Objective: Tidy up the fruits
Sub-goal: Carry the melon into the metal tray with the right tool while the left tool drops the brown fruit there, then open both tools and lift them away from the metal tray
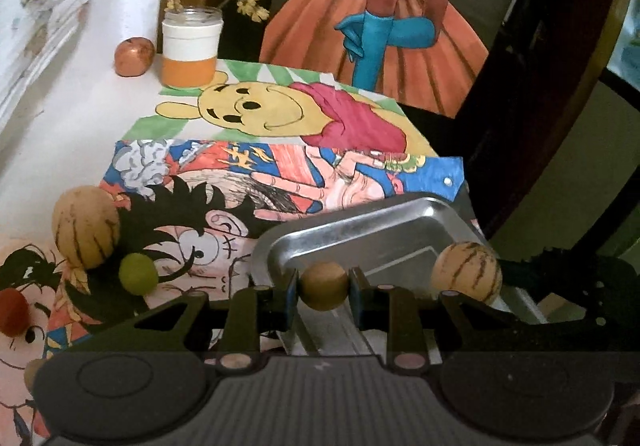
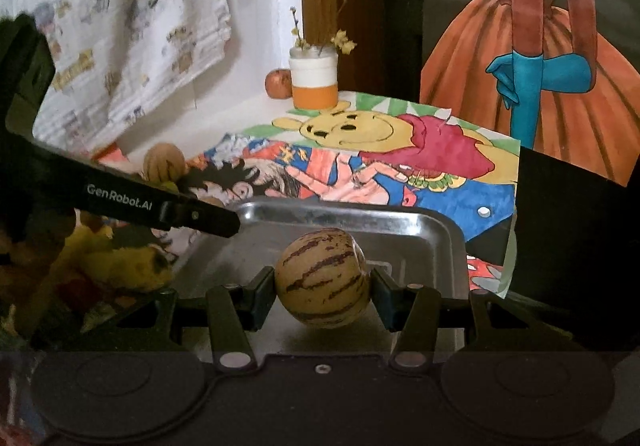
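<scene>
My left gripper point(image 1: 324, 293) is shut on a small tan round fruit point(image 1: 324, 284), held over the near left edge of a metal tray point(image 1: 360, 230). My right gripper point(image 2: 323, 296) is shut on a striped yellow-brown fruit point(image 2: 322, 278) over the same tray point(image 2: 440, 234); in the left wrist view that striped fruit point(image 1: 468, 272) hangs just right of the tan one. On the painted sheets left of the tray lie another striped fruit point(image 1: 86, 232), a green fruit point(image 1: 138, 274) and a red fruit point(image 1: 12, 312). A finger of my left gripper point(image 2: 200, 215) reaches in over the tray's left rim.
A white and orange jar point(image 1: 192, 45) with dried flower stems stands at the back, an apple point(image 1: 134, 55) to its left. A painted cut-out figure point(image 1: 380, 37) leans behind. A patterned cloth point(image 2: 132, 25) hangs on the left. The table's right edge runs just past the tray.
</scene>
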